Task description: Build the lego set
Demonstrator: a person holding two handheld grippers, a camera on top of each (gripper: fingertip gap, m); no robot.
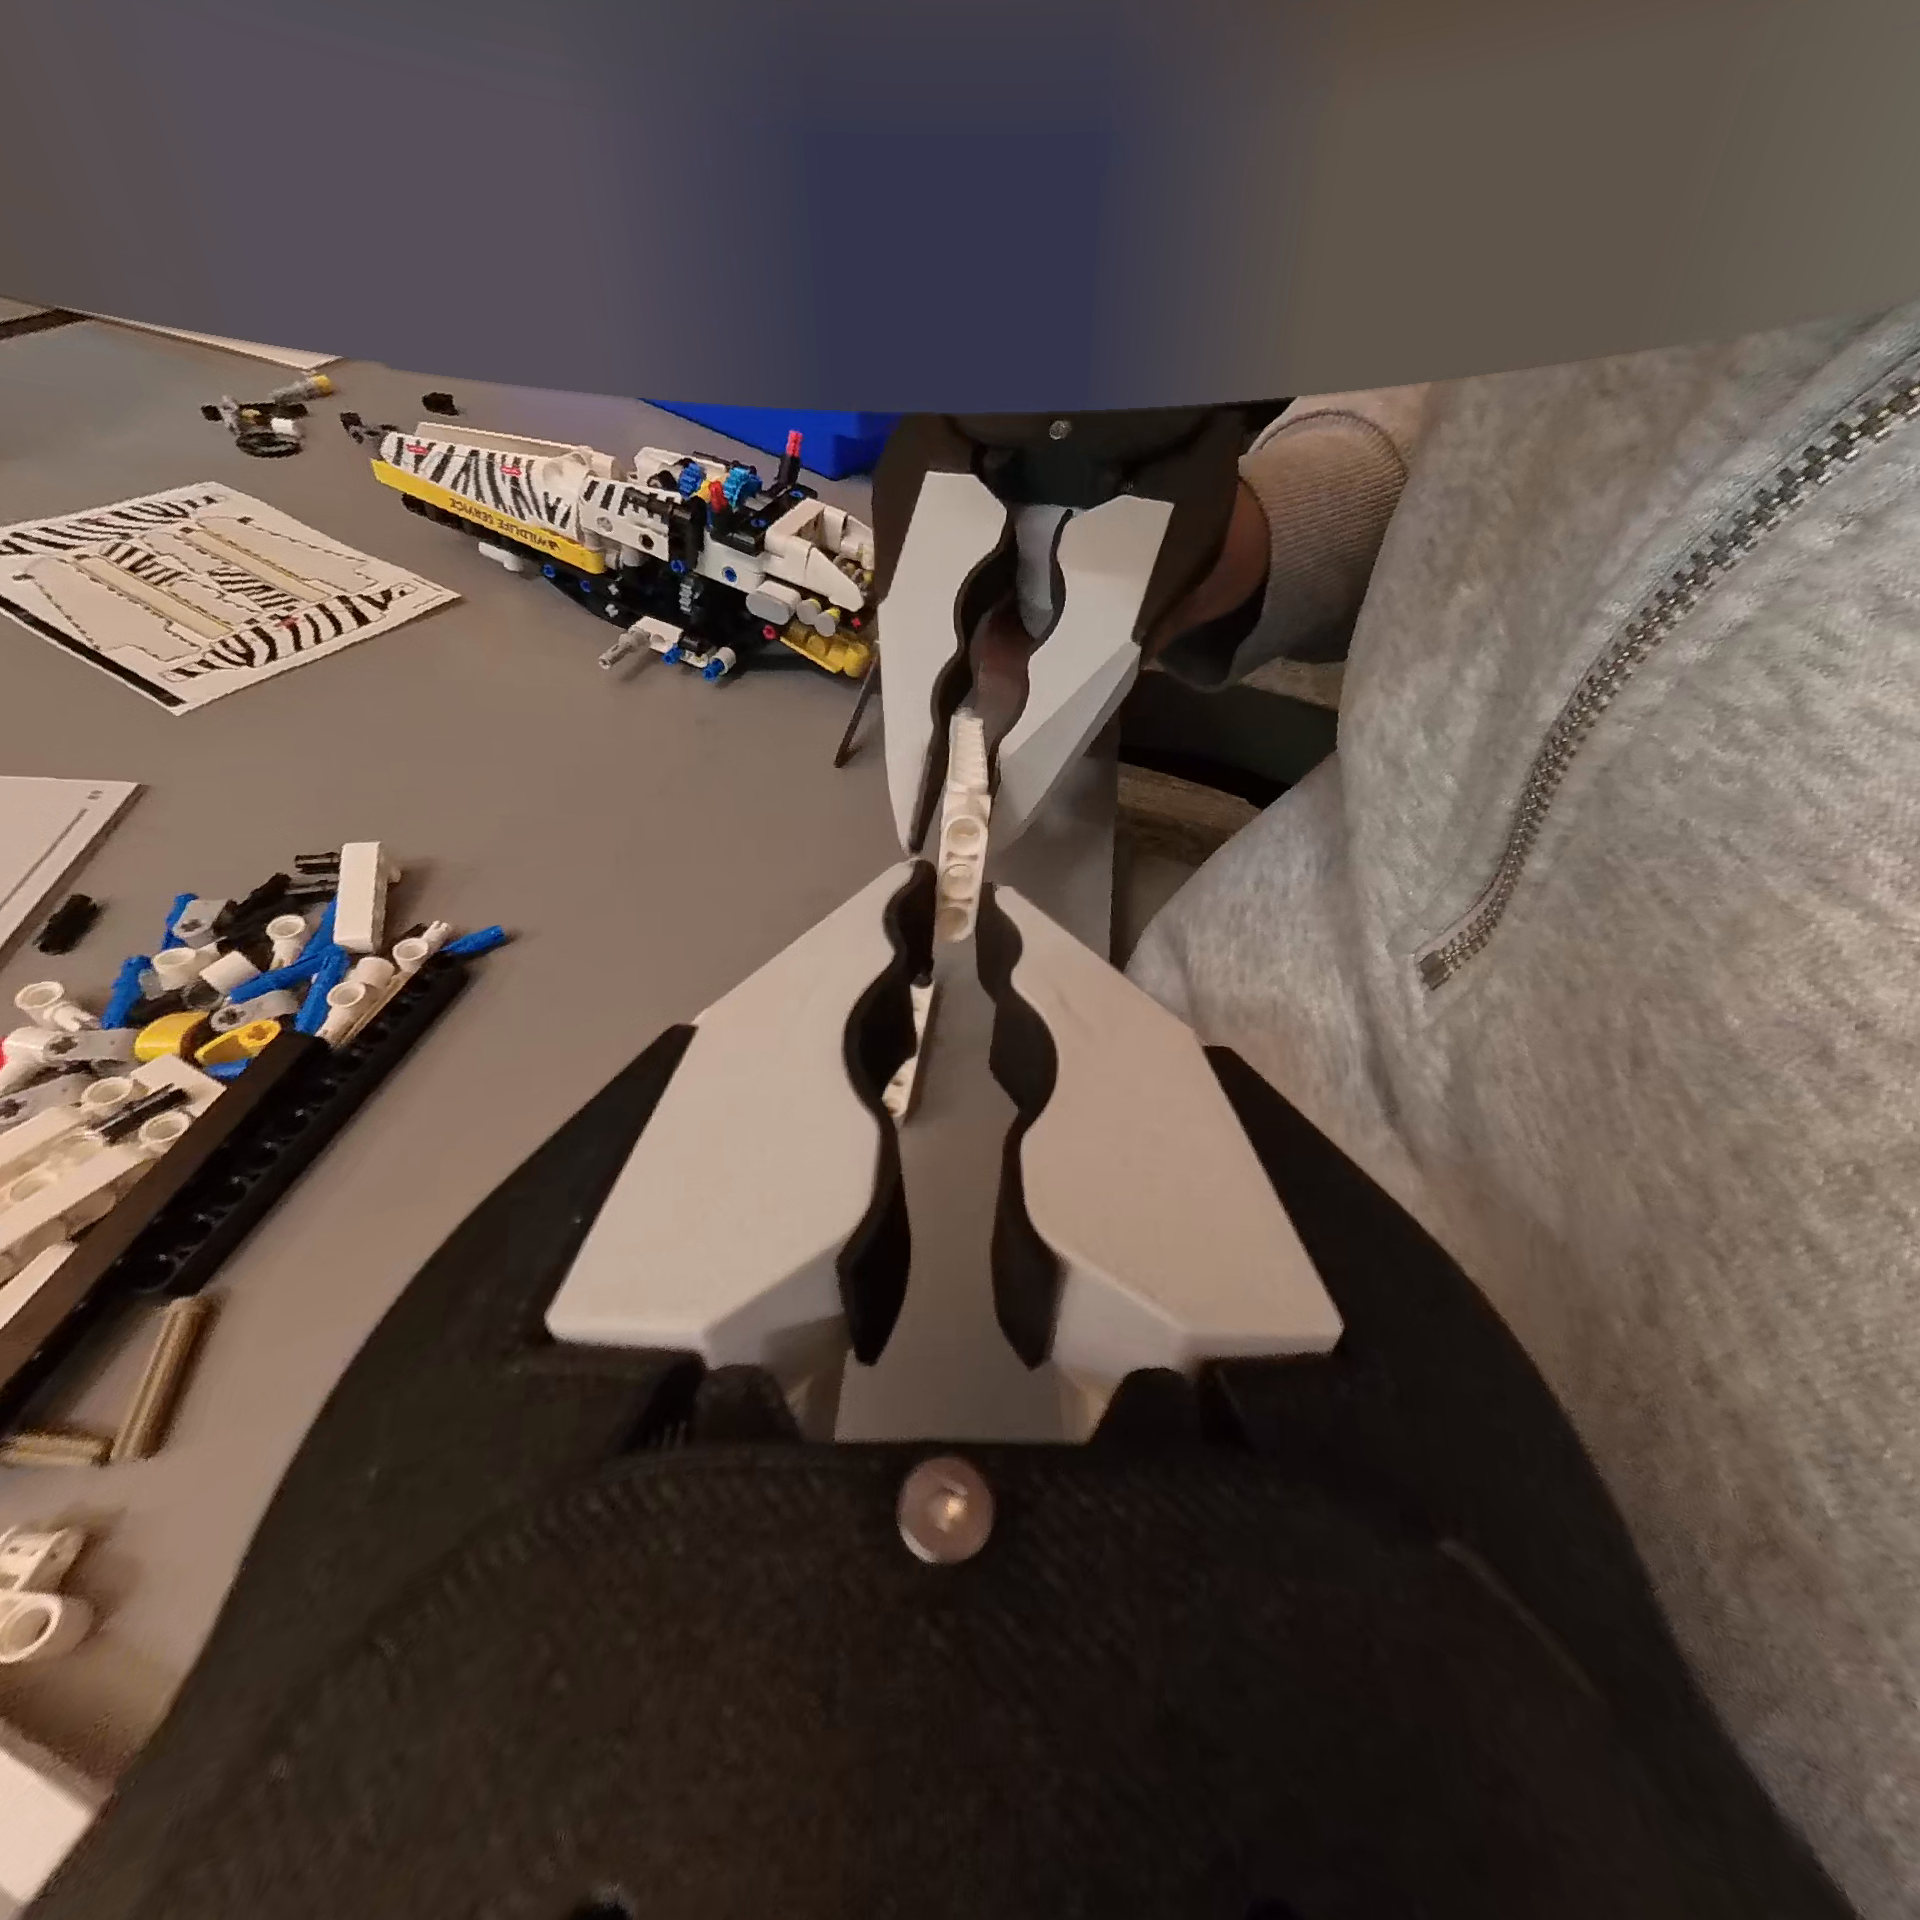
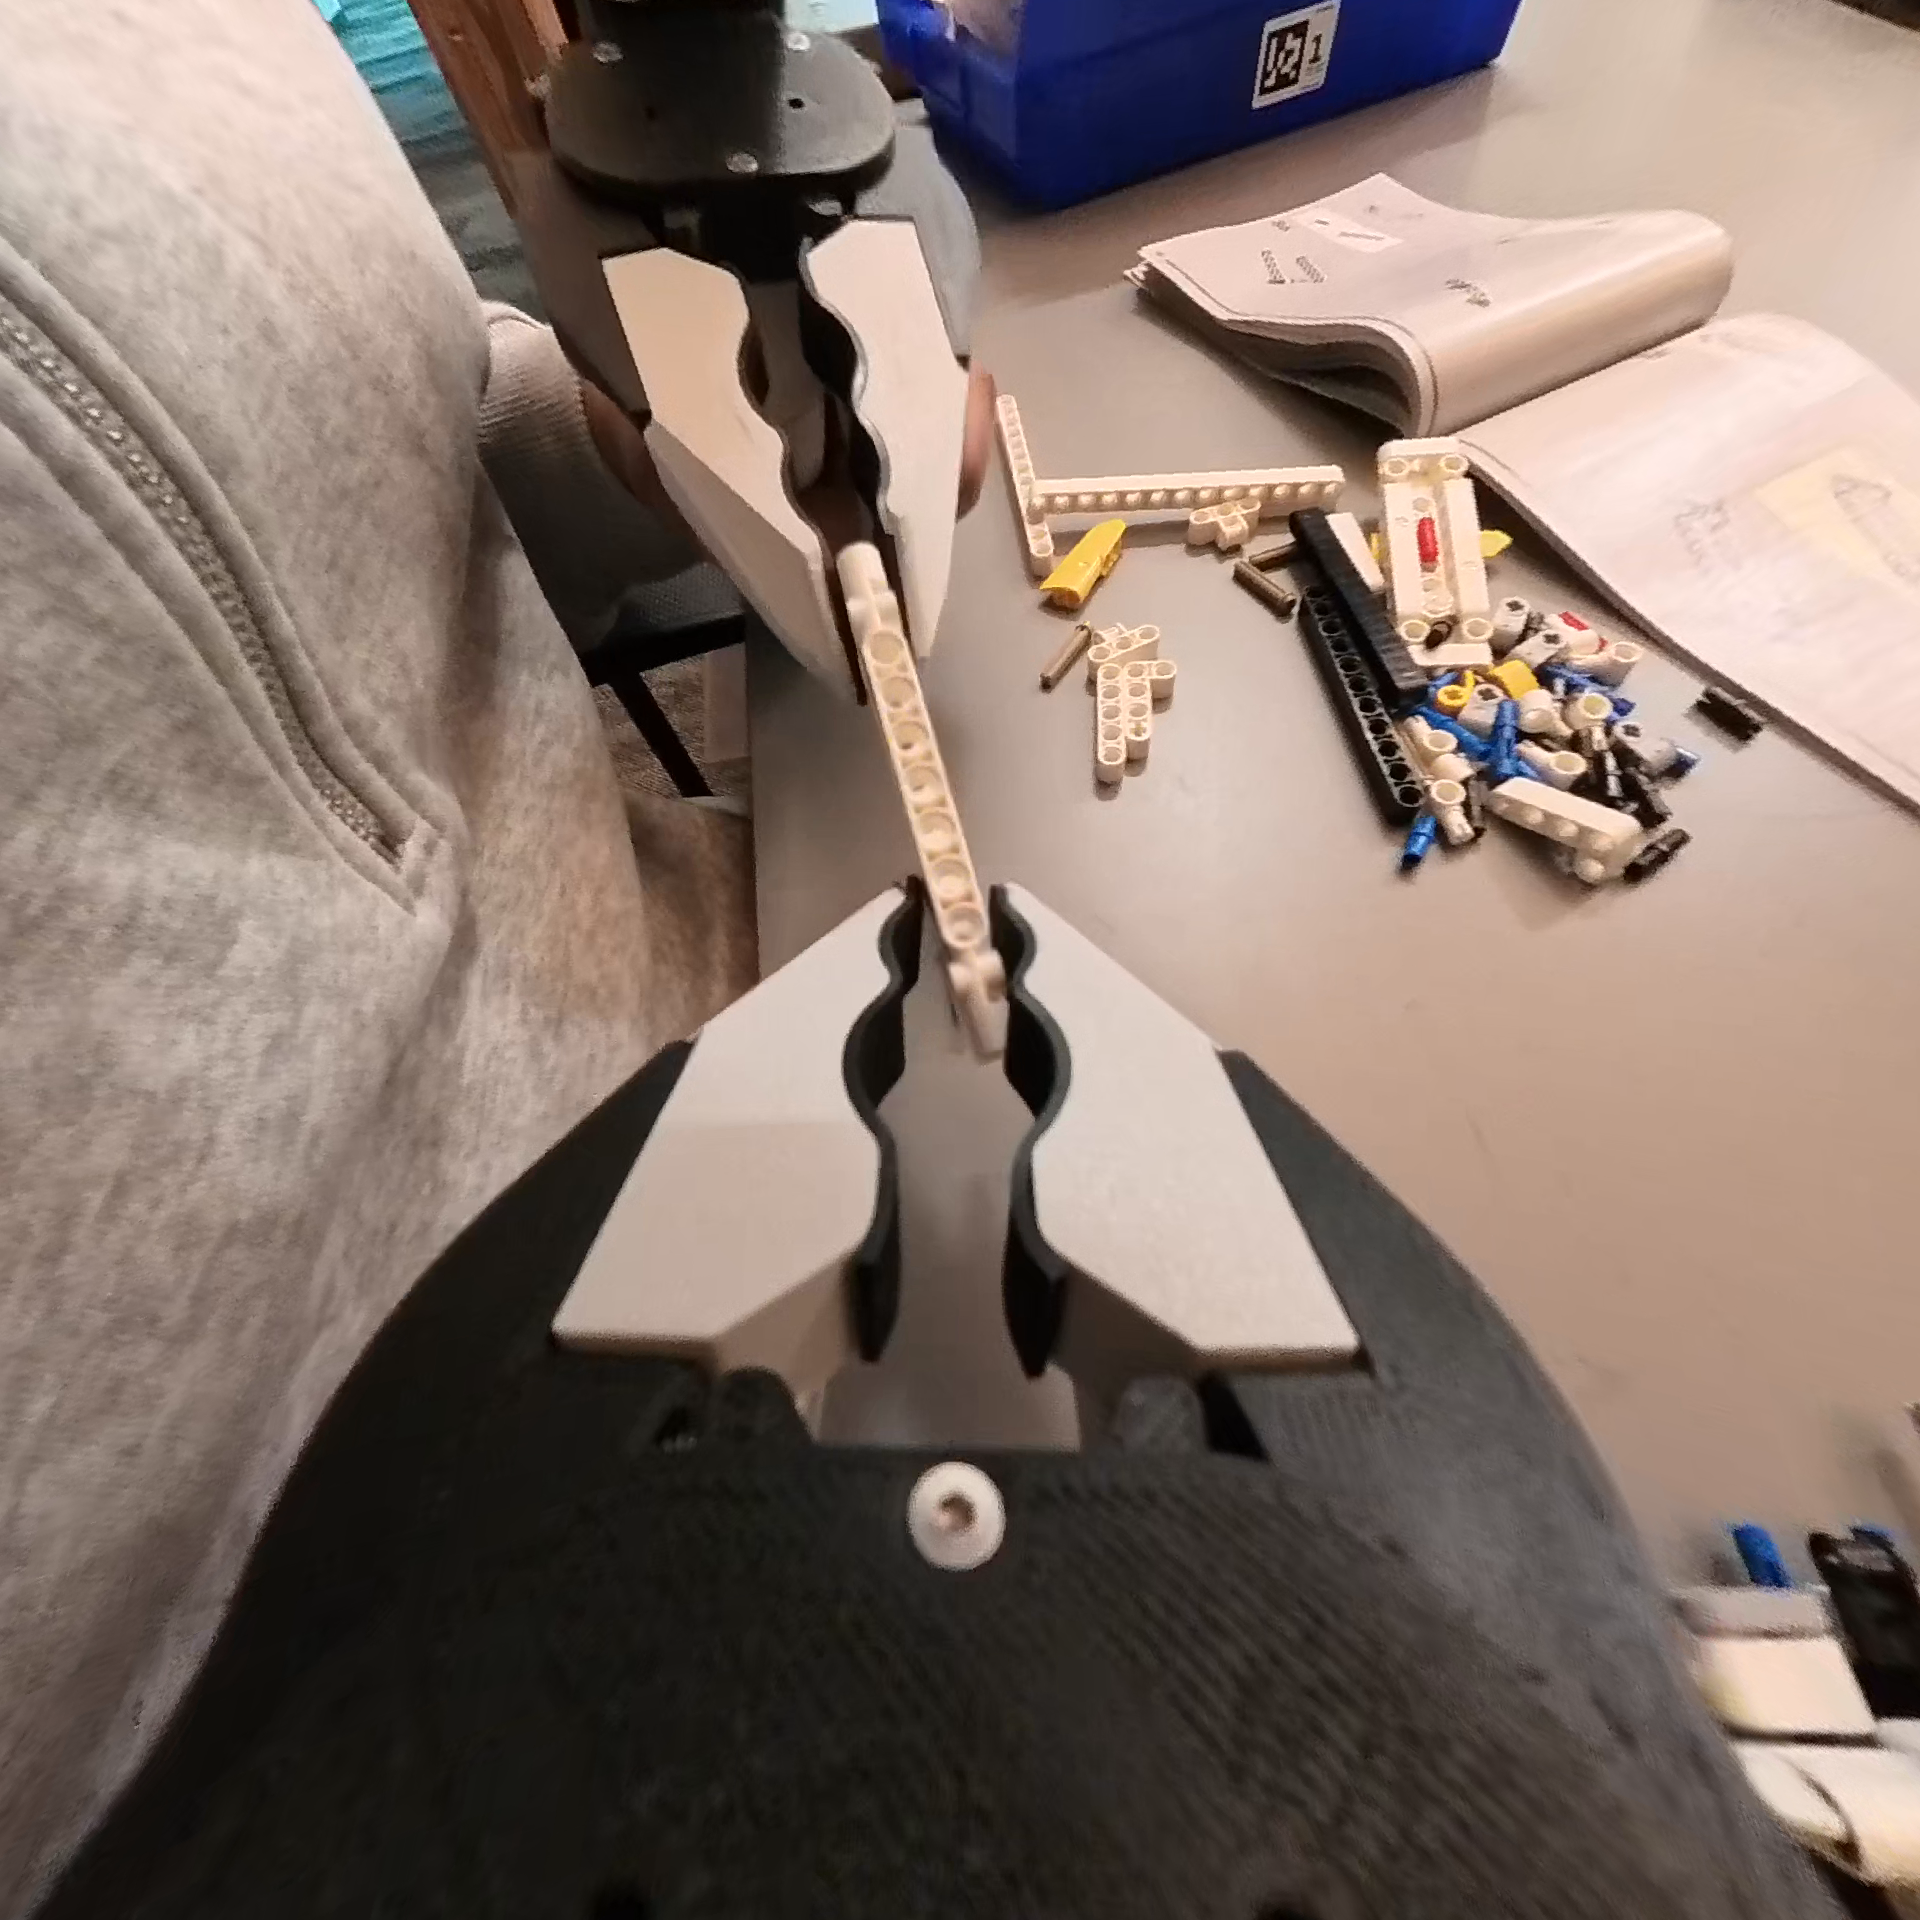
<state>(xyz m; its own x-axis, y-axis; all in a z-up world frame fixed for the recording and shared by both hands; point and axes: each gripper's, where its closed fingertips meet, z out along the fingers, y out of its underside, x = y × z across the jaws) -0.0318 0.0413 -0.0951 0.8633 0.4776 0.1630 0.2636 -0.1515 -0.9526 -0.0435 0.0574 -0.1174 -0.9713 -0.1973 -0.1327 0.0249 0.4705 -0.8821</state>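
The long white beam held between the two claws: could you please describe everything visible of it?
The white beam is a slim, plastic-looking Technic-style strip with a row of round holes. It hangs in the air above the grey table, one end pinched in the right claw, the other in the left claw.

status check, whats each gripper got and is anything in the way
Left gripper and right gripper each shut on one end of the white beam. Beam held in air off the table edge. Nothing in the way.

White beam (image 2: 930,805), zebra-striped yellow-and-white model (image 1: 623,525), blue bin (image 2: 1164,94), grey table (image 2: 1247,1039)
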